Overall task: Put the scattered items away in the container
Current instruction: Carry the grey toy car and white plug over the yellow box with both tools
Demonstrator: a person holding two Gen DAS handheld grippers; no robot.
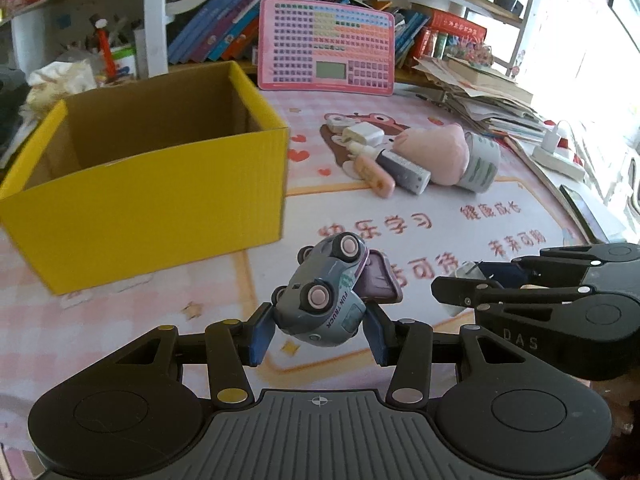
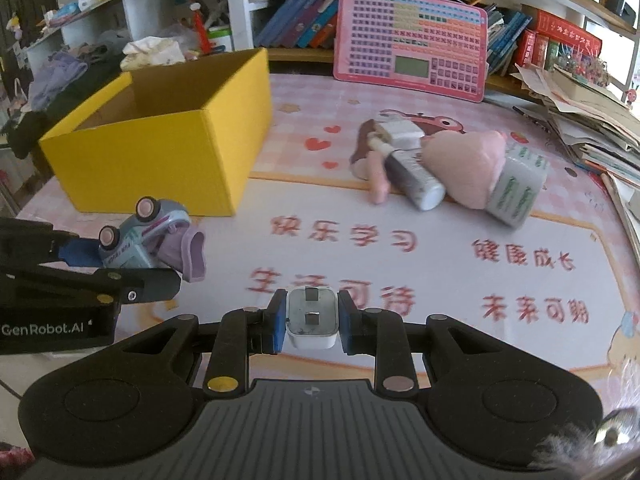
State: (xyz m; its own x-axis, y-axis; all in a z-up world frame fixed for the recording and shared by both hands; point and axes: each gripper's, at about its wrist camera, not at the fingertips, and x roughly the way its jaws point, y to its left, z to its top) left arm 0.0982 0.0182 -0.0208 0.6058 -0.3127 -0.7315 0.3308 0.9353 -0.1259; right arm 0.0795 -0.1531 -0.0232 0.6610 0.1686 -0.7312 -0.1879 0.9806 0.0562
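Observation:
My left gripper (image 1: pixel 318 332) is shut on a grey-blue toy truck (image 1: pixel 324 296) with pink wheels, held on its side above the mat; it also shows in the right wrist view (image 2: pixel 140 236). My right gripper (image 2: pixel 311 322) is shut on a white plug charger (image 2: pixel 311 318). The open yellow cardboard box (image 1: pixel 152 196) stands ahead to the left, and shows in the right wrist view (image 2: pixel 168 148). A pile lies on the mat: a pink plush (image 2: pixel 466 160), a grey tube (image 2: pixel 416 178), a pink tube (image 2: pixel 378 178), a white adapter (image 2: pixel 400 132) and a roll (image 2: pixel 516 188).
A pink keyboard toy (image 1: pixel 326 46) leans against the bookshelf behind the mat. Stacked papers and books (image 1: pixel 480 88) lie at the right, with a power strip (image 1: pixel 556 156). The pink printed mat (image 2: pixel 400 264) covers the table. Clothes (image 2: pixel 60 72) lie left of the box.

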